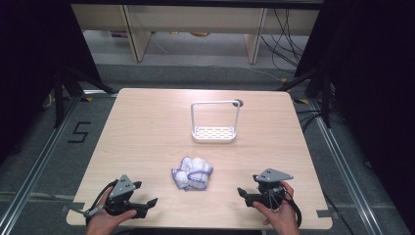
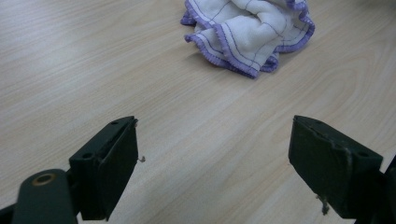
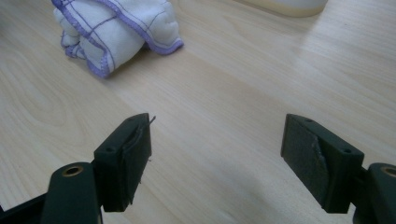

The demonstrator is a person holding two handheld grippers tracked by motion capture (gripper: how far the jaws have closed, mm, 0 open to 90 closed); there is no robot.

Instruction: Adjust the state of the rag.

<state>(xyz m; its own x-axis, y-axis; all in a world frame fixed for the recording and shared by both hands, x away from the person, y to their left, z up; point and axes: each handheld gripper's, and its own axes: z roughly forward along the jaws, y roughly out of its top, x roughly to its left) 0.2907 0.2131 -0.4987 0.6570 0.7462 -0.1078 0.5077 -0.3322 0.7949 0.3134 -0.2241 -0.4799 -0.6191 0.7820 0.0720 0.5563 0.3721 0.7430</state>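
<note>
A crumpled white cloth with purple edging [image 1: 192, 173] lies bunched on the wooden table [image 1: 147, 132], near its front middle. Beyond it stands a white rack with a tall wire handle [image 1: 215, 122]. My left gripper [image 1: 145, 195] rests near the front left edge, open with nothing between its jaws, and the cloth [image 2: 250, 32] lies ahead of it. My right gripper [image 1: 247, 188] rests near the front right edge, also open and holding nothing, with the cloth [image 3: 116, 32] ahead to its left and the rack's base [image 3: 287, 5] at the top.
Beyond the table are wooden furniture legs [image 1: 139, 34], loose cables [image 1: 286, 39] on the floor and black tripod stands [image 1: 63, 88] at both sides. A round hole [image 1: 239, 103] sits in the tabletop behind the rack.
</note>
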